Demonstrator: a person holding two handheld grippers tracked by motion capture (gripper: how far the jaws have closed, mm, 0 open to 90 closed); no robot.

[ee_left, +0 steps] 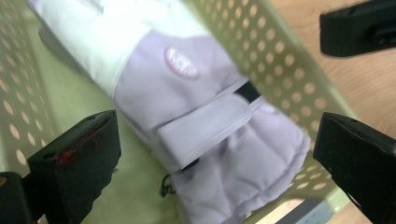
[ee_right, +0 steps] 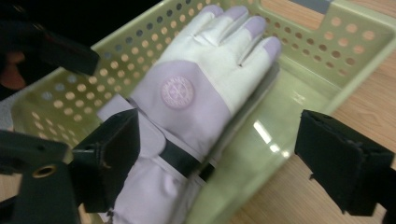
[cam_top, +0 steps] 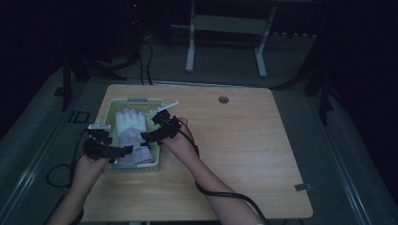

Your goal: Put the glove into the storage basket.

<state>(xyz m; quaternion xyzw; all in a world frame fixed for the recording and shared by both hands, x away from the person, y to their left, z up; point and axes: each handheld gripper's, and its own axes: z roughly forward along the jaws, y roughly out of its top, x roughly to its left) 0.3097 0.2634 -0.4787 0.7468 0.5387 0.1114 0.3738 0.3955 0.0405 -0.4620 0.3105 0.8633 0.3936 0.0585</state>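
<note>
A white and lavender glove (cam_top: 133, 133) lies flat in a pale green perforated basket (cam_top: 107, 116) at the table's left. My left gripper (cam_top: 119, 154) hovers at the basket's near end, open, with the glove's cuff and strap (ee_left: 210, 126) between its widely spread jaws. From the basket's right side my right gripper (cam_top: 149, 136) reaches over the rim, also open. Its jaws straddle the glove's cuff (ee_right: 187, 107) and the basket wall (ee_right: 289, 112). Nothing is held by either gripper (ee_left: 215, 161) (ee_right: 224, 163).
The wooden table (cam_top: 234, 140) stretches to the right of the basket, with a round cable hole (cam_top: 223, 99) near its far edge. Cables trail off the table's left and near sides. A white desk frame (cam_top: 225, 37) stands on the floor behind.
</note>
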